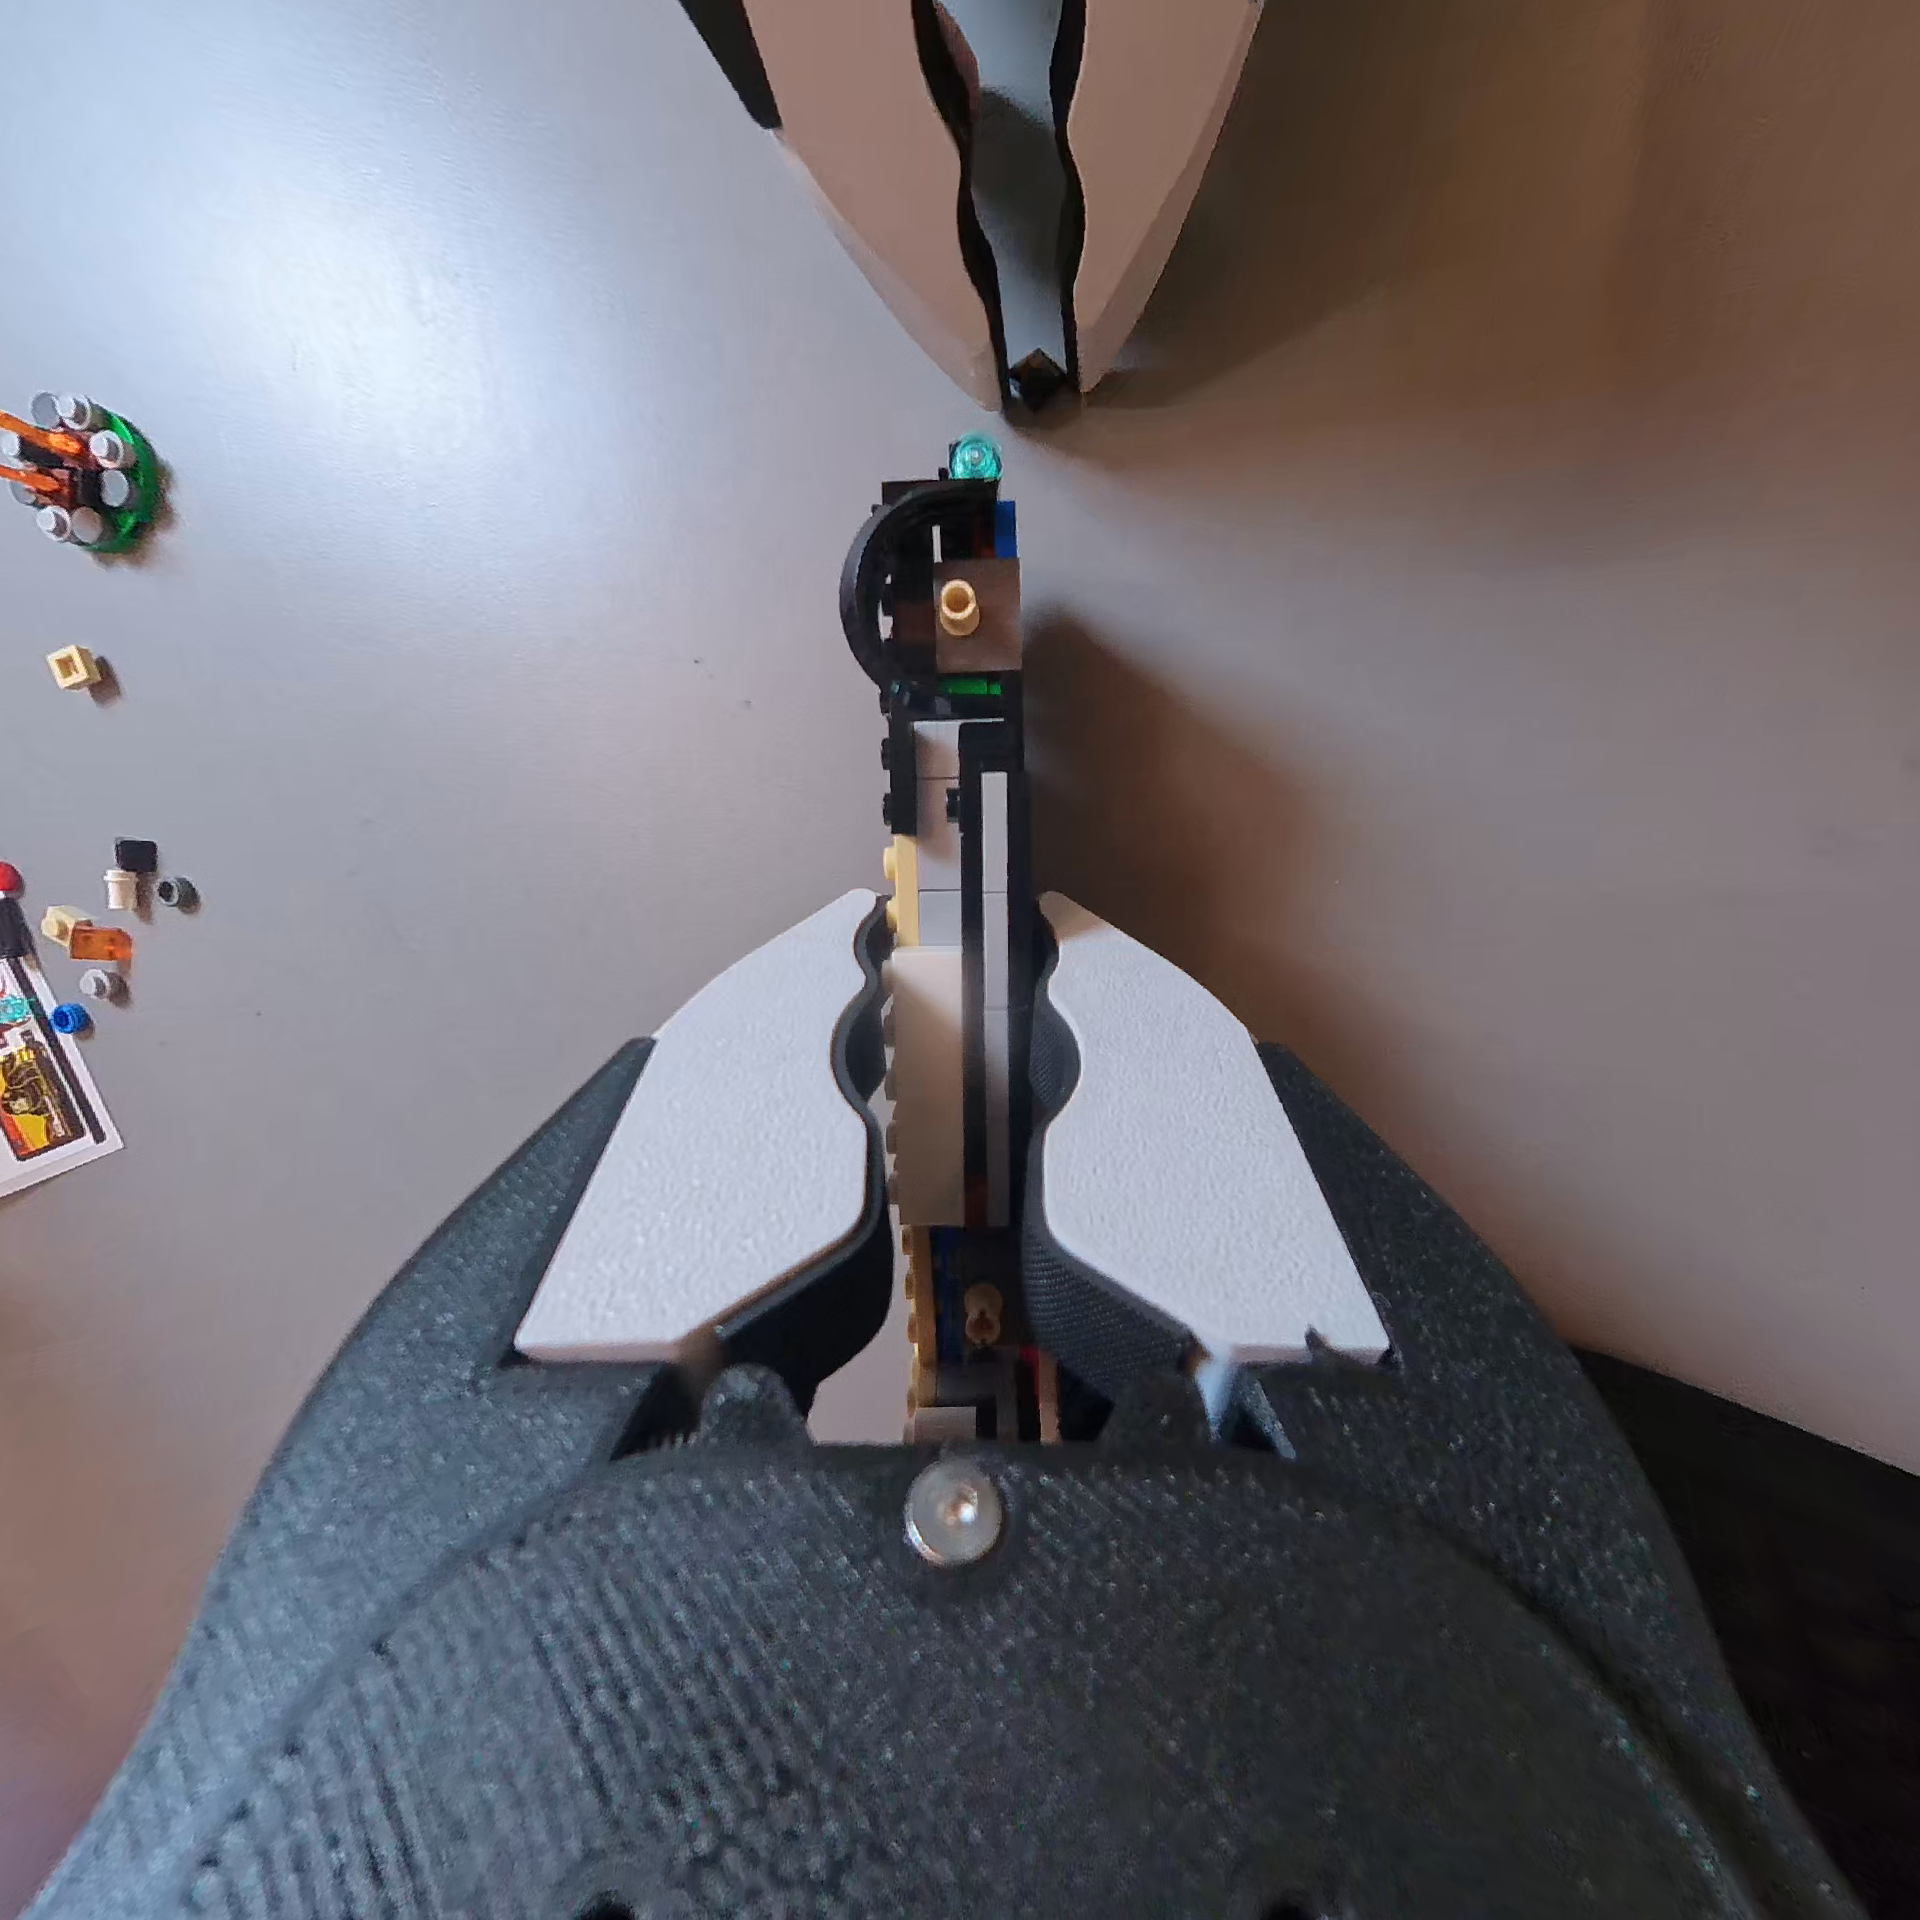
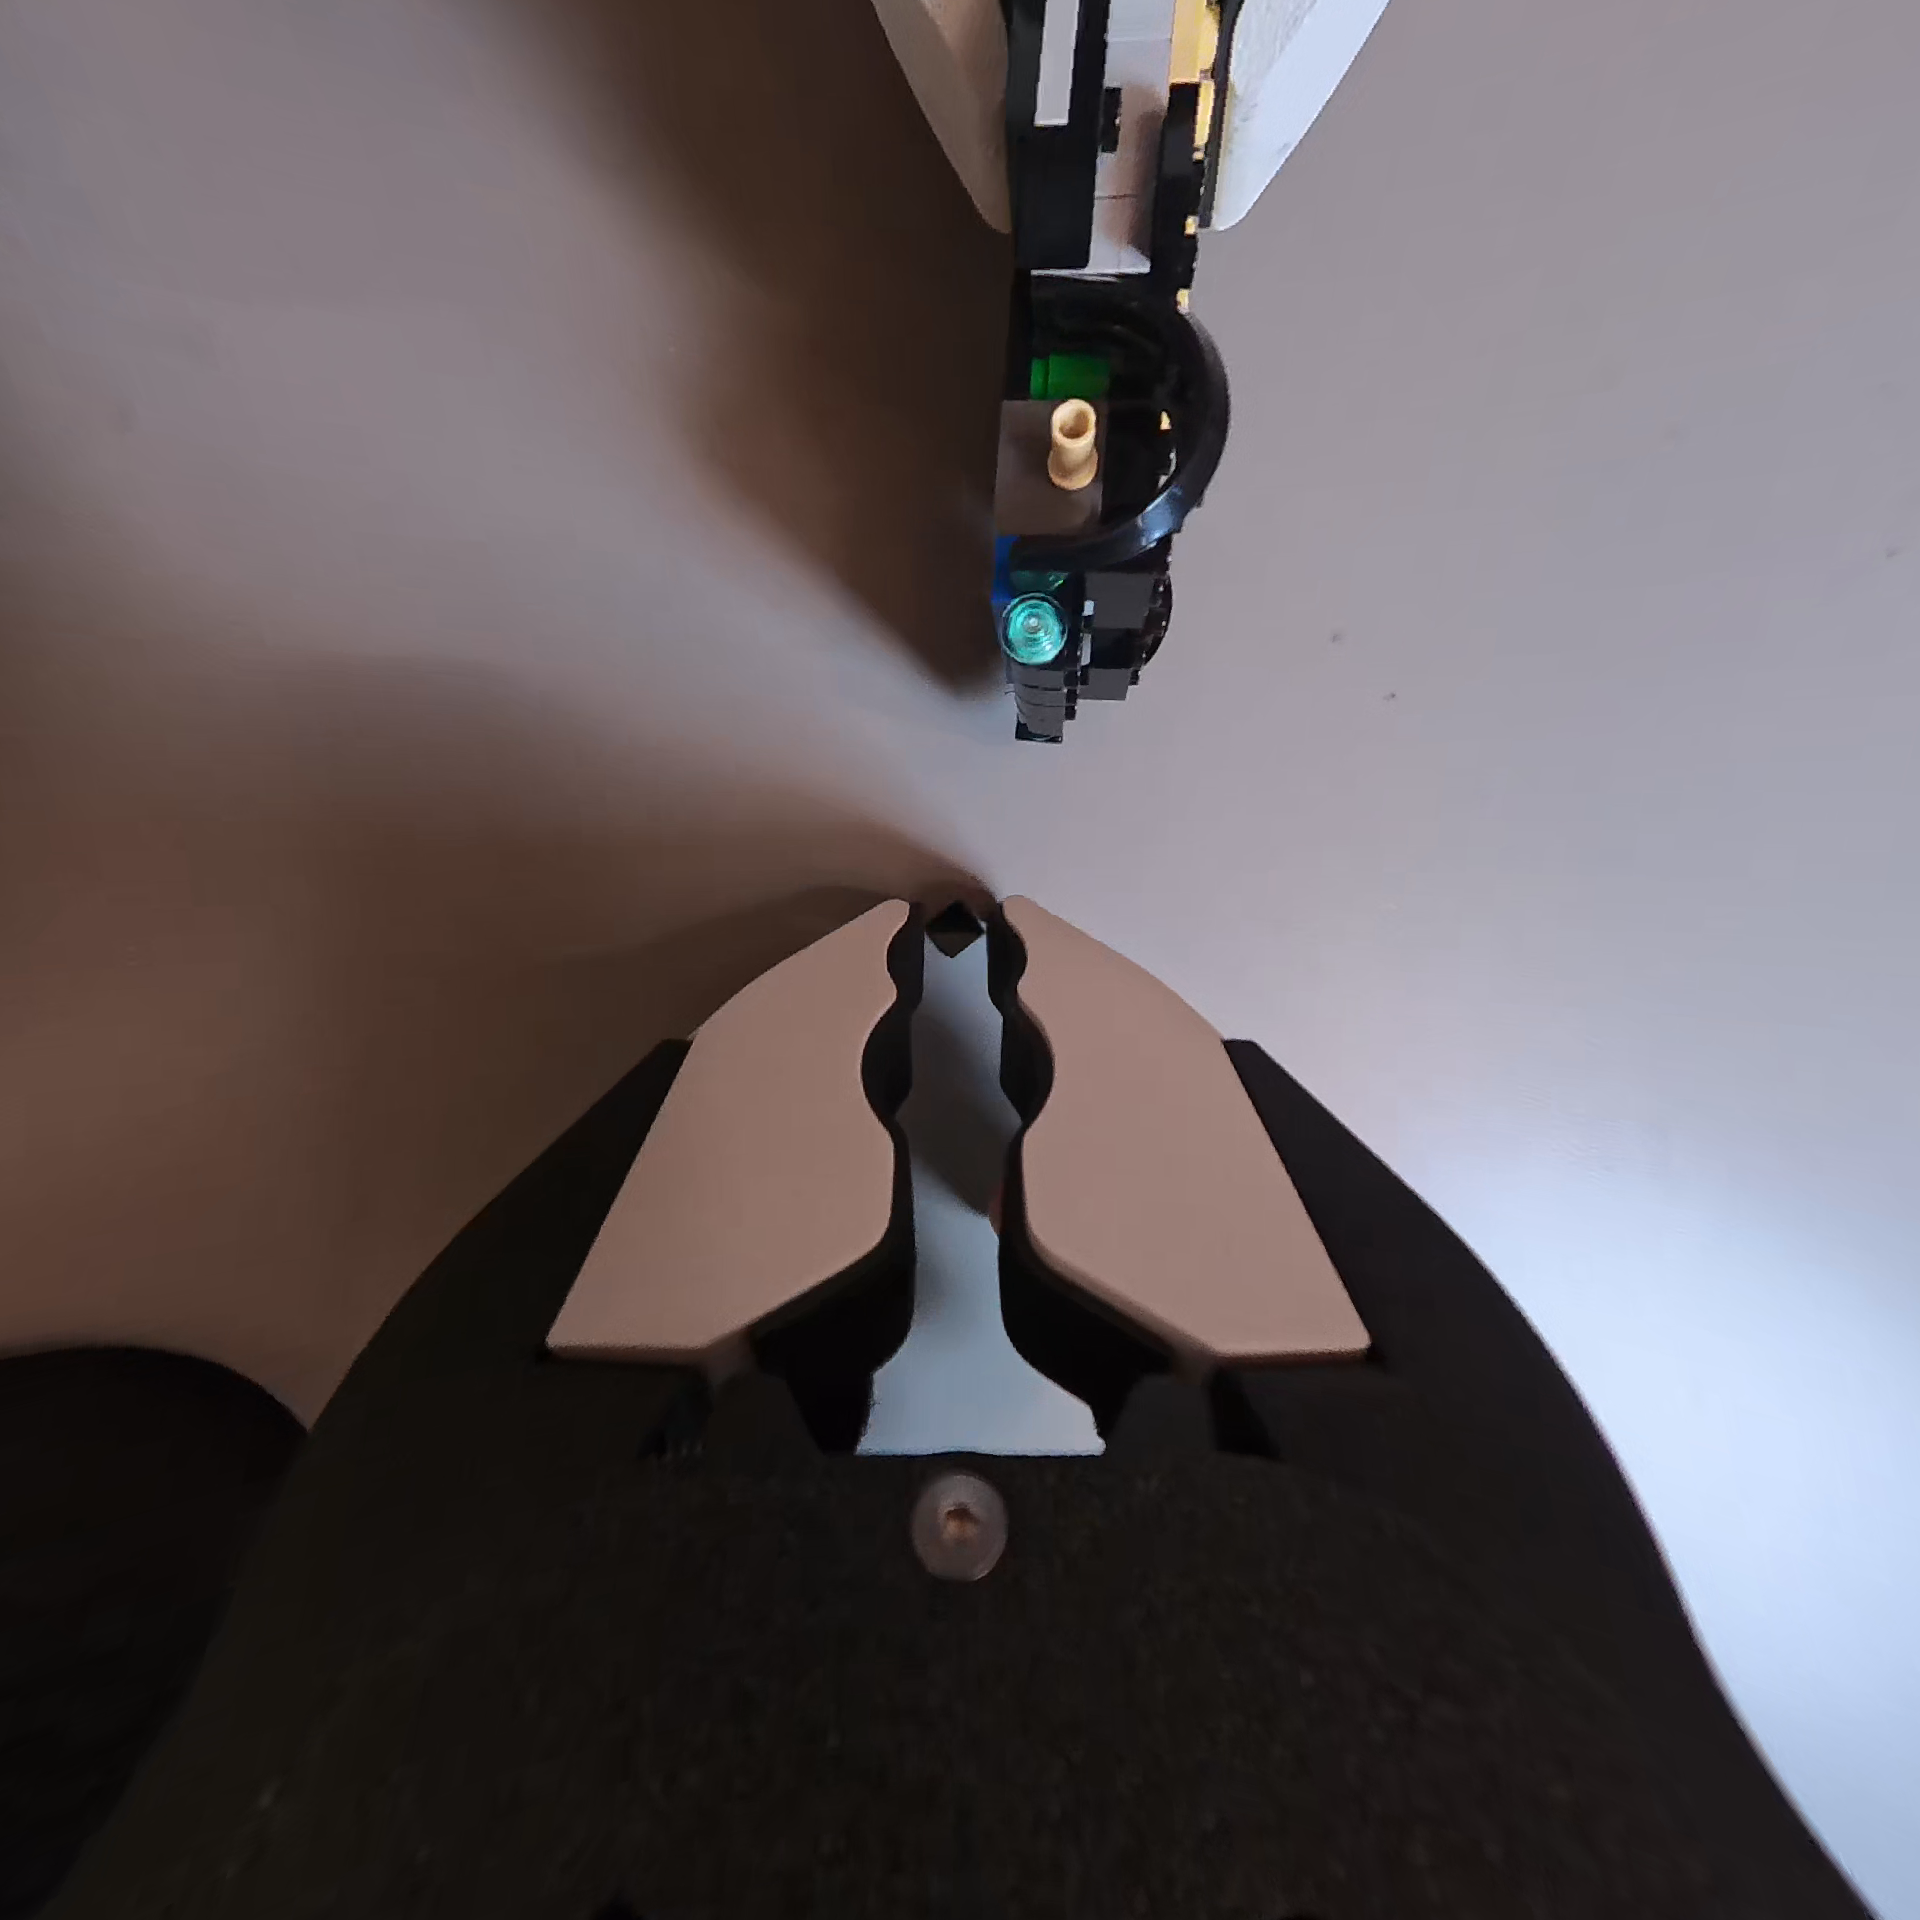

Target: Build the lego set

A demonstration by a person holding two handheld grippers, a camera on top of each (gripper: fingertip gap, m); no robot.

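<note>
Studded plastic brick model (image 1: pixel 951 935) sits clamped in left tongs (image 1: pixel 956 925); right tongs (image 2: pixel 954 914) pinch a small black brick (image 2: pixel 952 928).

The brick model (image 1: pixel 951 935) is sitting lengthwise between the left gripper's (image 1: pixel 961 914) fingers, its far end reaching out over the table (image 1: pixel 468 312) toward the right gripper (image 1: pixel 1031 379), which is facing it from the far side — the two just apart. A small piece (image 2: pixel 952 928) is sitting pinched at the right gripper's fingertips (nearest the model's round stud (image 1: pixel 975 457)). Well off to the left, loose pieces (image 1: pixel 114 925) are lying scattered, a round assembly (image 1: pixel 88 473) farther off and a printed sheet (image 1: pixel 42 1091) nearer.
</note>
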